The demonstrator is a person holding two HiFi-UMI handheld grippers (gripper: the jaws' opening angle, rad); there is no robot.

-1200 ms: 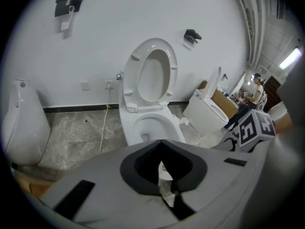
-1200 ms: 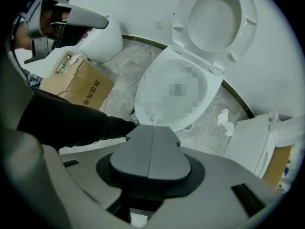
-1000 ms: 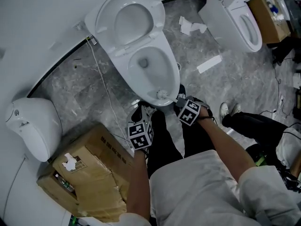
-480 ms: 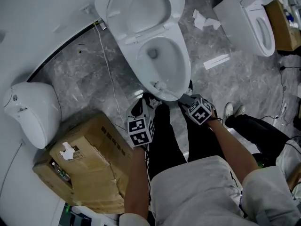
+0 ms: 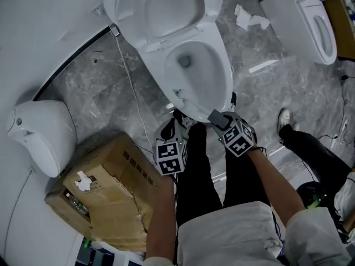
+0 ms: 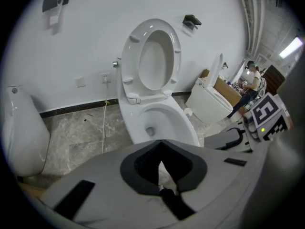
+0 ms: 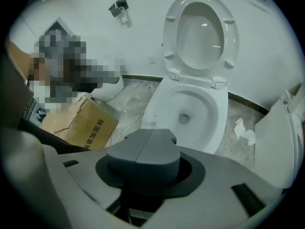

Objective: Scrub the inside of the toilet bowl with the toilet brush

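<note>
In front of the standing person, on the grey stone floor, the toilet bowl [image 5: 225, 80] is seen open, its seat and lid [image 5: 169, 7] raised against the wall. Its long axis runs straight away from the person, with the drain [image 5: 185, 61] toward the far end. A cardboard box [image 5: 111, 198] is set well to the left and plays no part.

The right gripper [image 5: 217, 117] is held just at the bowl's near rim, angled down over it. Its two grey jaw halves are seen pressed together along a seam, with nothing showing between them. The left gripper [image 6: 162, 168] is held further back, above a shoe [image 5: 166, 131]. Its jaws are read as apart, with a pale sliver showing through the dark gap, and nothing is gripped.

The bowl thus lies ahead of and below both sets of jaws, the right hand being the nearer. No toilet brush can be made out in any view. Only a small pale object [image 5: 179, 93] is seen at the near-left inner rim, too small to be identified. Scrubbing is judged not yet begun, and the brush would have to be found first.
</note>
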